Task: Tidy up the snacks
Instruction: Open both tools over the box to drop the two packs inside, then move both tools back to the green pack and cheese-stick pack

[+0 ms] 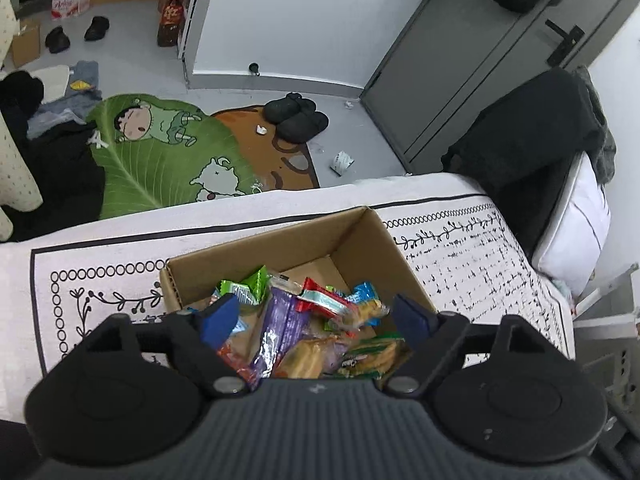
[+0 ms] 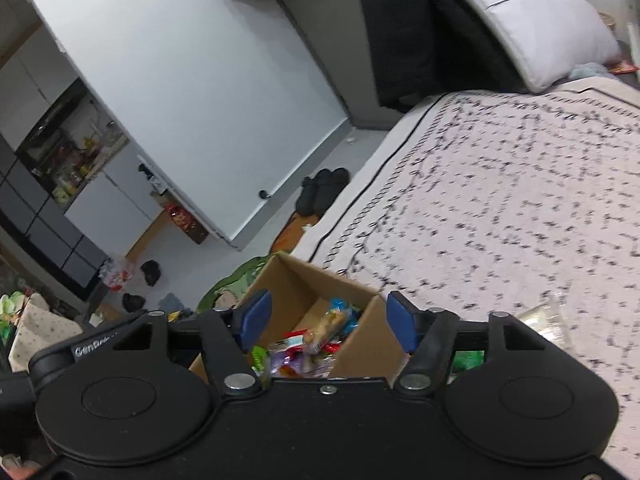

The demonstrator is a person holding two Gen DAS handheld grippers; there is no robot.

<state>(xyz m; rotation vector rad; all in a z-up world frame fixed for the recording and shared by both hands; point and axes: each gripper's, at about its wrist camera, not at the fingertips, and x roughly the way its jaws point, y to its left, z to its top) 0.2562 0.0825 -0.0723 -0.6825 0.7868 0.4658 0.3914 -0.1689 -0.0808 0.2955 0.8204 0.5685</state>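
Hovering left gripper [image 1: 316, 316], right gripper [image 2: 328, 322], seemingly above box [image 1: 280, 236]

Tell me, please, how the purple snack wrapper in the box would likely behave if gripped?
The purple wrapper looks glossy and crinkled, so probably slippery and floppy. It lies loose atop other packets in the cardboard box, so likely light.

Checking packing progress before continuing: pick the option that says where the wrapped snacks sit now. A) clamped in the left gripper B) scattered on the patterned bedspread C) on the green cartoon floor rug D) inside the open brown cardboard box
D: the colourful wrapped snacks lie piled inside the open brown cardboard box, while the left gripper hovers open above them.
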